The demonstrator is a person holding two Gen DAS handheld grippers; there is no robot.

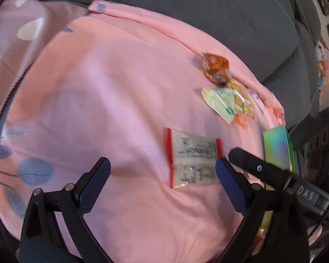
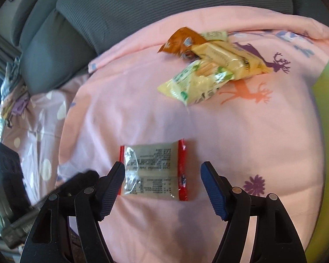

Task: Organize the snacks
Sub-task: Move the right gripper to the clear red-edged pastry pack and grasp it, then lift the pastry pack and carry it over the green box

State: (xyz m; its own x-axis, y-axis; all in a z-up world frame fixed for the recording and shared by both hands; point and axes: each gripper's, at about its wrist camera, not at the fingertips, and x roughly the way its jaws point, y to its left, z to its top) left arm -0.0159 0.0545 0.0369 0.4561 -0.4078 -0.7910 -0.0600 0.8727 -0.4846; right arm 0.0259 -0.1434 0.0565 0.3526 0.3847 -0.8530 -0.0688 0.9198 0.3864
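- Right gripper (image 2: 162, 186) points down at the sheet, its jaws partly apart with nothing clamped; the red-edged packet (image 2: 153, 171) lies flat between and just beyond the blue pads (image 2: 113, 188), the left pad overlapping the packet's edge, though contact cannot be told
- The jaws bracket the packet's short ends, which reads as lining up for a pick or having just set it down; which one cannot be told
- Left gripper (image 1: 162, 184) has its jaws spread wide and empty, hovering just beside the same packet (image 1: 194, 160), likely staying clear of the right one
- The packet sits alone on the pink sheet (image 2: 241, 142), printed back up, well apart from the others
- Further off, a pile (image 2: 210, 65) of snacks lies overlapping near the sheet's far edge: an orange packet (image 2: 182, 41), a yellow bar (image 2: 228, 59), a green-and-white bag (image 2: 193, 83); probably the unsorted heap
- A green box (image 1: 276, 146) stands at the right edge of the sheet, possibly the destination
- Grey cushions (image 2: 142, 6) back the scene
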